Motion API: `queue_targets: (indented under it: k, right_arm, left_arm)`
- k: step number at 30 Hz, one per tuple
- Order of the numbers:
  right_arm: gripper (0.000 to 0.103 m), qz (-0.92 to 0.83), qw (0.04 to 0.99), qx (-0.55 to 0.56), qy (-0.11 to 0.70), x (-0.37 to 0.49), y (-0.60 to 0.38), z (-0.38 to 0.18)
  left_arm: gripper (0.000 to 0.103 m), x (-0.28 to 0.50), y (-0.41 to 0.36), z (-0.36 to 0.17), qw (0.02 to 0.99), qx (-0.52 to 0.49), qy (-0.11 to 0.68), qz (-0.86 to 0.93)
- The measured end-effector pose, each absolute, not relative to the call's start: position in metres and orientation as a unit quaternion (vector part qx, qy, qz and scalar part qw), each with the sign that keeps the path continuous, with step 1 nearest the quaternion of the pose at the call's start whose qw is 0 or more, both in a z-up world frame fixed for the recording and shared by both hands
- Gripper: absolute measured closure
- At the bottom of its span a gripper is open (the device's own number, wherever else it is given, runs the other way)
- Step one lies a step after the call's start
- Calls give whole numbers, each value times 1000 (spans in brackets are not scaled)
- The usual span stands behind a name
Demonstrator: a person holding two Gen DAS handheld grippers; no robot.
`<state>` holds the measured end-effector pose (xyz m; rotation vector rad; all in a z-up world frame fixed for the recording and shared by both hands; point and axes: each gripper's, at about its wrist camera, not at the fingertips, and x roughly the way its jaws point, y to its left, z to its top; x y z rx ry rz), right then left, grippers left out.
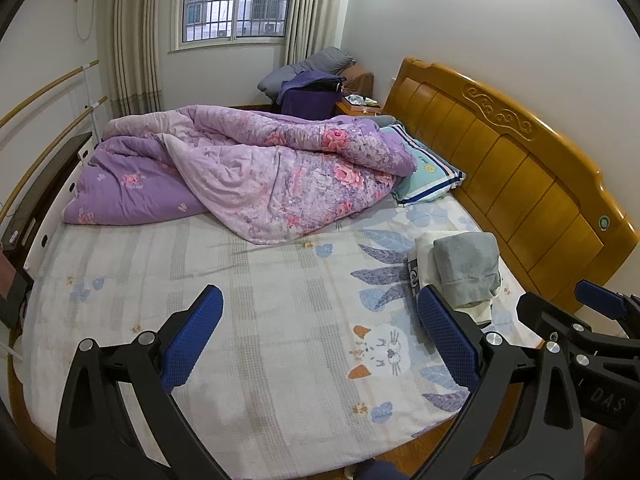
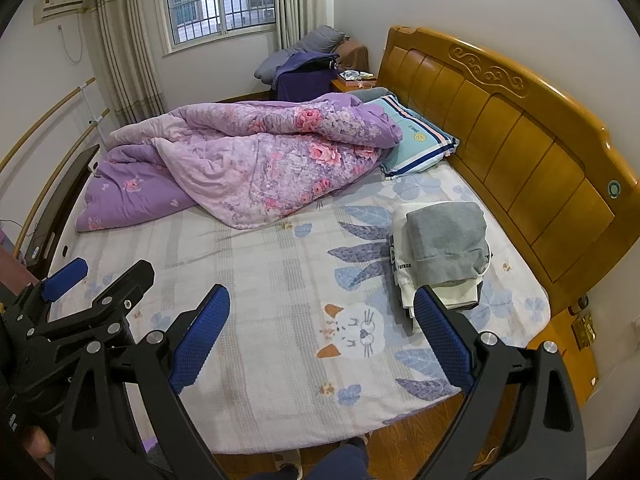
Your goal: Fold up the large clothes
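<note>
A folded grey garment [image 1: 468,268] lies on top of a folded white garment [image 1: 422,256] near the headboard, at the right side of the bed; the pile also shows in the right wrist view, grey [image 2: 448,240] over white [image 2: 402,272]. My left gripper [image 1: 320,344] is open and empty above the near edge of the bed. My right gripper [image 2: 324,340] is open and empty, just right of the left one, with the pile beyond its right finger. The right gripper also shows in the left wrist view [image 1: 560,304].
The bed sheet [image 1: 260,300] has a leaf and cat print. A rumpled purple floral quilt [image 1: 248,168] fills the far half of the bed. A blue striped pillow [image 1: 428,176] leans by the wooden headboard [image 1: 520,160]. A nightstand [image 1: 356,108] and a chair piled with clothes [image 1: 312,88] stand beyond.
</note>
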<state>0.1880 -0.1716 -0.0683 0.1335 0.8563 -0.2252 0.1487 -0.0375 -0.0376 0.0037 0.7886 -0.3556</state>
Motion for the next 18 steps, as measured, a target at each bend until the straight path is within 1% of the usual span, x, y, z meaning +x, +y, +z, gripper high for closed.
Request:
queue_targets:
  k: [18]
  right_arm:
    - [13, -102, 899, 54, 422, 208, -179, -74]
  left_arm:
    - [5, 160, -30, -39, 908, -1, 383, -172]
